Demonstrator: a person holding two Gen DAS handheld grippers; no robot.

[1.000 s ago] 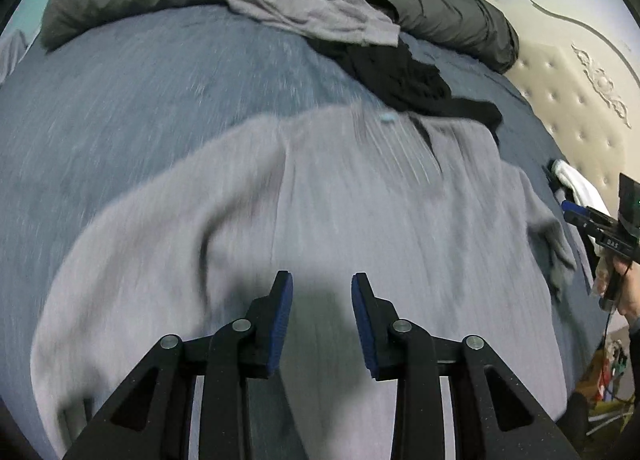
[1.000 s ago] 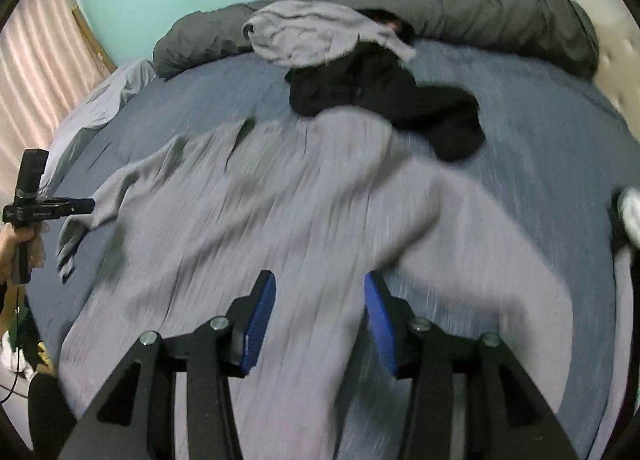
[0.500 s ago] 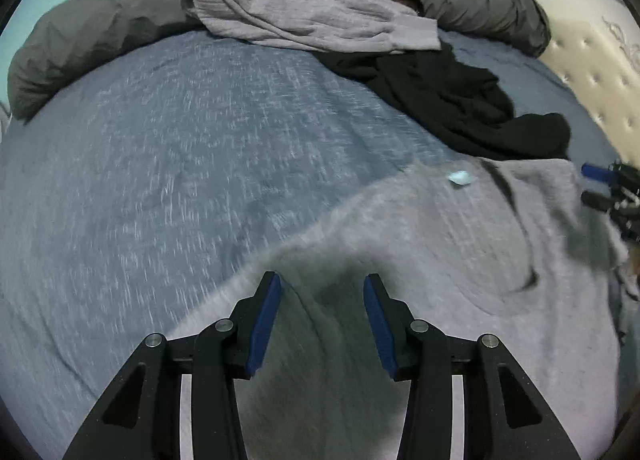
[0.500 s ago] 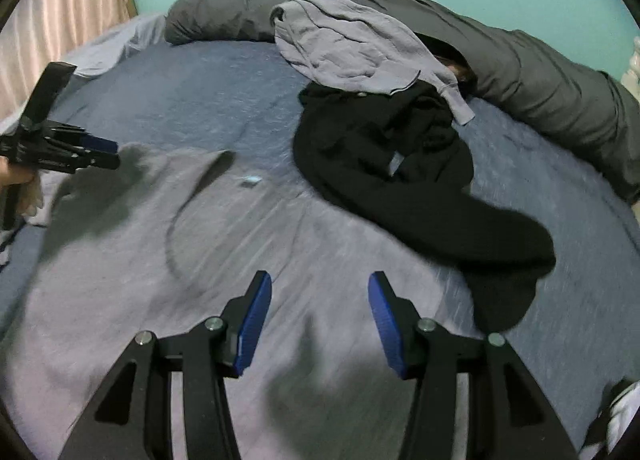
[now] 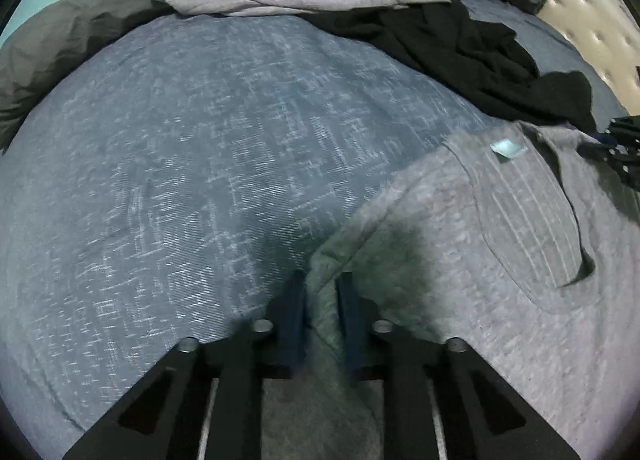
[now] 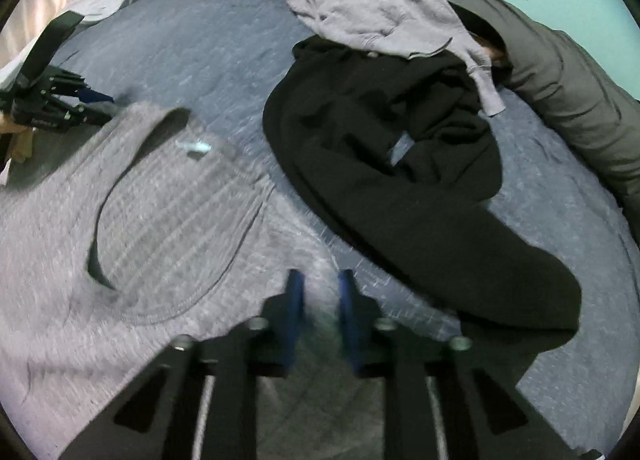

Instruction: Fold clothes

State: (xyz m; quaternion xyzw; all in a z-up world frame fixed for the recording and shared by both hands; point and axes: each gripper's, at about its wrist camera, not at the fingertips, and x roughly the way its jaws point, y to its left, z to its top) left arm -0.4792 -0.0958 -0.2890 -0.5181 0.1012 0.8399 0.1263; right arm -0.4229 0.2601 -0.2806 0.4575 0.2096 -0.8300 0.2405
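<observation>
Both wrist cameras sit low and close over the bed (image 5: 192, 164), facing twelve o'clock along their fingers. Shared, if blurrily: grey shirt (image 5: 520, 260) (image 6: 132, 228), black garment (image 5: 460, 48) (image 6: 400, 164).

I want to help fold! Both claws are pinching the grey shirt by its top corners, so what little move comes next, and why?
Probably lift both corners together, a little. The left claw looks shut on the grey shirt at one shoulder, and the right claw seems shut on the other. The shirt lies flat on the bed, collar up, close to the black clothes. A small lift would free it for folding.
</observation>
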